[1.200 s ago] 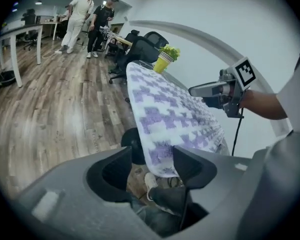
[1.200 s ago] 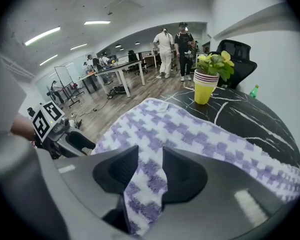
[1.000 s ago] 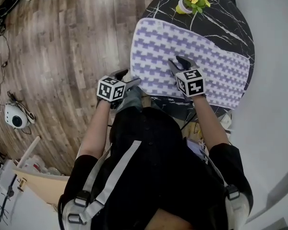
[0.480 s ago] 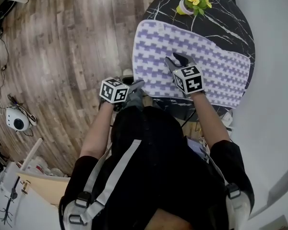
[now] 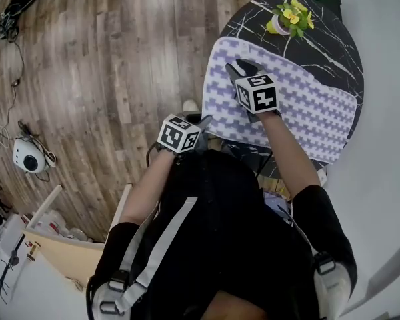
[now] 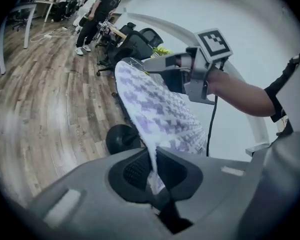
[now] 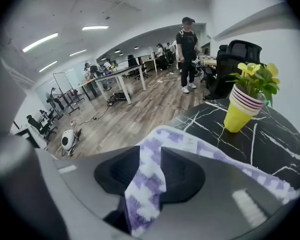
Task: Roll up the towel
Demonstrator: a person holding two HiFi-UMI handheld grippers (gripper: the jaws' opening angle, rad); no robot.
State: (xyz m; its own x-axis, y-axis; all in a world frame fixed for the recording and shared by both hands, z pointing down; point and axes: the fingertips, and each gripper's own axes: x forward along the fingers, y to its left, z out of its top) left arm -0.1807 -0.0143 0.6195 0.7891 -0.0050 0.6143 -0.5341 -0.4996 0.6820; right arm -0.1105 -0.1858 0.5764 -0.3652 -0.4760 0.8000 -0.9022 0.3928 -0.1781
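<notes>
The right hand-held gripper [image 5: 241, 69] has slid along the towel [image 5: 313, 102] toward the plant [image 5: 288, 17], and its jaws have just been closing on a raised fold. The left hand-held gripper [image 5: 201, 122] has clamped the towel edge away from the plant. The person's body hides the tabletop [image 5: 333, 39] rim there.

The towel [image 5: 307, 105] is white with a stepped lilac-purple check. The surface [image 5: 327, 42] under it is black marble veined in white. The pot [image 5: 278, 25] is bright yellow, and its plant [image 5: 295, 13] has yellow flowers and green leaves. The left tongs [image 5: 201, 121] and right tongs [image 5: 243, 67] are dark grey, each topped with black-and-white square markers [image 5: 180, 133]. The floor [image 5: 107, 79] is grey-brown wood plank.
</notes>
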